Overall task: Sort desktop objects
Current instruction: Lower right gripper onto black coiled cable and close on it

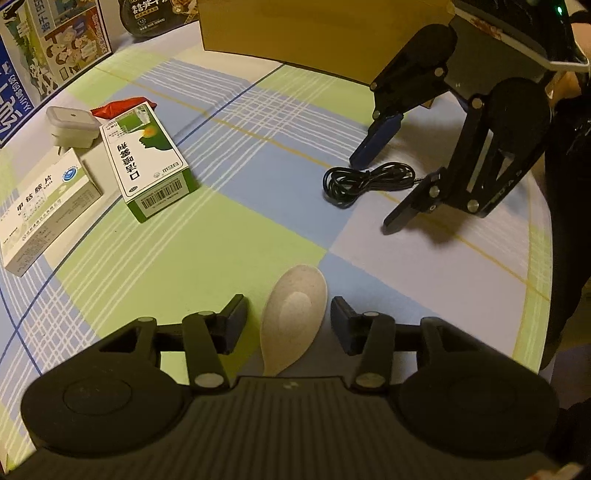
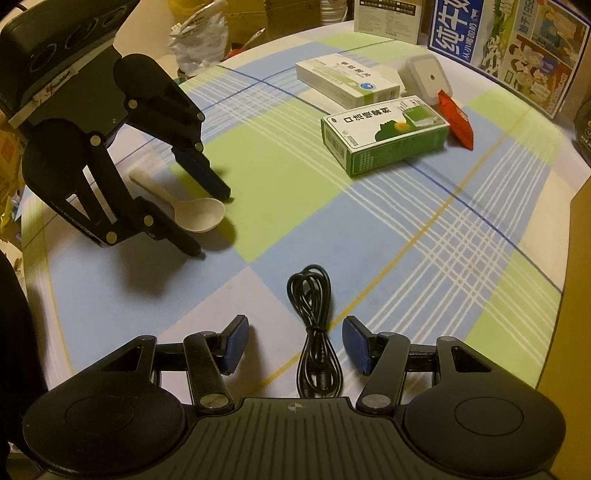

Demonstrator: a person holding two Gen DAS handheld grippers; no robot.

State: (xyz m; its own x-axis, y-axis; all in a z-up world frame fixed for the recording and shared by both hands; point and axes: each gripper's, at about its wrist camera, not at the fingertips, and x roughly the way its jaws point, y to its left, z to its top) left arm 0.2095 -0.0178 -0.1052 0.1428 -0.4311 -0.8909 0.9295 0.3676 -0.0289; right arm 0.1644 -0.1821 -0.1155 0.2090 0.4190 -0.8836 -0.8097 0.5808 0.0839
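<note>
Left gripper (image 1: 288, 325) is parted around the spoon (image 1: 293, 321), pads clear of it on both sides, bowl pointing away from me, so nothing is gripped. My right gripper (image 2: 295, 343) is likewise apart, straddling the cable (image 2: 314, 332); the bundle lies flat on the cloth (image 2: 369, 221) between the pads, neither pad pressing on it. Using the green box (image 1: 147, 166) as landmark: the spoon sits nearest me on its near side, the cable off to the box's right in the left view, well apart from both. Just beyond the box, touching its far end, is a red packet (image 1: 118, 109); the white box (image 1: 44, 210) lies beside it to the left, with the plug adapter (image 1: 70, 125) tucked behind the two. Farther back stand a brown carton (image 1: 321, 33) and a printed milk carton (image 1: 44, 55). My read: both hands are at the pre-grasp step, one item each. Next move calls for closing squarely on the spoon's neck and on the cable's tied waist, then lifting; the loose loops could slip or snag if I pinch off-centre.
</note>
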